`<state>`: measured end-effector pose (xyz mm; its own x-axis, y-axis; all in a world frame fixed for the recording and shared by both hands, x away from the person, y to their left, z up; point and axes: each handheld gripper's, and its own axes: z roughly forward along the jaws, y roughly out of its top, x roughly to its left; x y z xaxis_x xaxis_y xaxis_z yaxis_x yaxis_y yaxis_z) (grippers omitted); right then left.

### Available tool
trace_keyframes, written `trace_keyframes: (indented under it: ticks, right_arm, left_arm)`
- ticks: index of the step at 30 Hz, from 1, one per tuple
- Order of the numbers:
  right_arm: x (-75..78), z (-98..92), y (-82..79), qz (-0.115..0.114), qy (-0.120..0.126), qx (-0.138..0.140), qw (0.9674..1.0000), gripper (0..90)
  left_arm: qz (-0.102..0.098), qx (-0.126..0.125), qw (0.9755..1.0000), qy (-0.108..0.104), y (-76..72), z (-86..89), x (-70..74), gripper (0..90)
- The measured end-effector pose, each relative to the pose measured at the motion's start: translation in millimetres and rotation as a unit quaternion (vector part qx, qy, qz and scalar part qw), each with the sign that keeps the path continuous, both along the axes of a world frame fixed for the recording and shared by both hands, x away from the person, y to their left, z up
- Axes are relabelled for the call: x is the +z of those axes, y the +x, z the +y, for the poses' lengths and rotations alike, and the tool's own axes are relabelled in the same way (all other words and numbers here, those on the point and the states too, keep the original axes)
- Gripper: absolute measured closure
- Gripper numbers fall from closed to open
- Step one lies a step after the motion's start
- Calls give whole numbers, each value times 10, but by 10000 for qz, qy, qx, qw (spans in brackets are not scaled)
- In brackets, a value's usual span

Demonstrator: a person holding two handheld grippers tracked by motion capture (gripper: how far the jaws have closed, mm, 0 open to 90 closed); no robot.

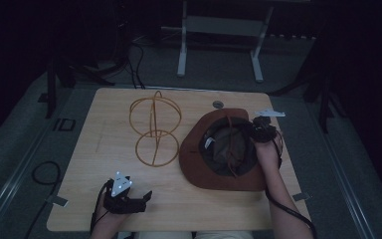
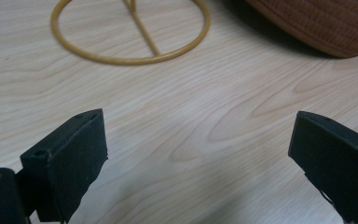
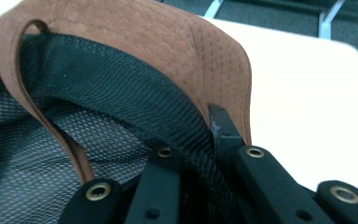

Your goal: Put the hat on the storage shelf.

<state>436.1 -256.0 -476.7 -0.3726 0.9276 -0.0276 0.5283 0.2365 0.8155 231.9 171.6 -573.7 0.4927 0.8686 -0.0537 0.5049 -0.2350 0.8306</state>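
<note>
A brown hat (image 1: 219, 172) lies upside down on the right half of the wooden table (image 1: 94, 164), its black mesh lining facing up. My right gripper (image 1: 259, 130) reaches over the hat's far right rim and is shut on it. In the right gripper view its jaws (image 3: 193, 140) pinch the black inner band and brown brim (image 3: 168, 42). A brown strap (image 3: 23, 88) loops across the lining. A gold wire hat stand (image 1: 154, 124) stands left of the hat. My left gripper (image 1: 129, 196) rests near the front left edge, open and holding nothing (image 2: 198, 140), facing the stand's base ring (image 2: 130, 58).
A small round grommet (image 1: 218, 104) is set in the table behind the hat. A white metal frame (image 1: 219, 45) stands on the floor beyond the table. A dark cable (image 1: 45, 172) loops on the floor at the left.
</note>
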Motion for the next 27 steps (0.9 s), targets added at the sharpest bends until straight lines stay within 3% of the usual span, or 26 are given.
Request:
trace_keyframes:
  ticks: [5, 12, 23, 27]
  right_arm:
    - [162, -37, -163, -249, 214, 59, 9994, 841]
    - [238, -37, -294, -412, 353, 54, 9985, 841]
    - [231, -53, -418, -426, 625, 86, 9971, 841]
    - [247, -47, -463, -465, 621, 81, 9970, 841]
  left_arm:
    - [-69, -105, 9999, 8, 45, -151, 127, 59]
    - [-120, -309, 9995, -2, 196, -420, 357, 59]
    - [-230, -713, 9971, 148, 426, -830, 602, 59]
    - [-329, -885, 9954, 175, 502, -1016, 696, 59]
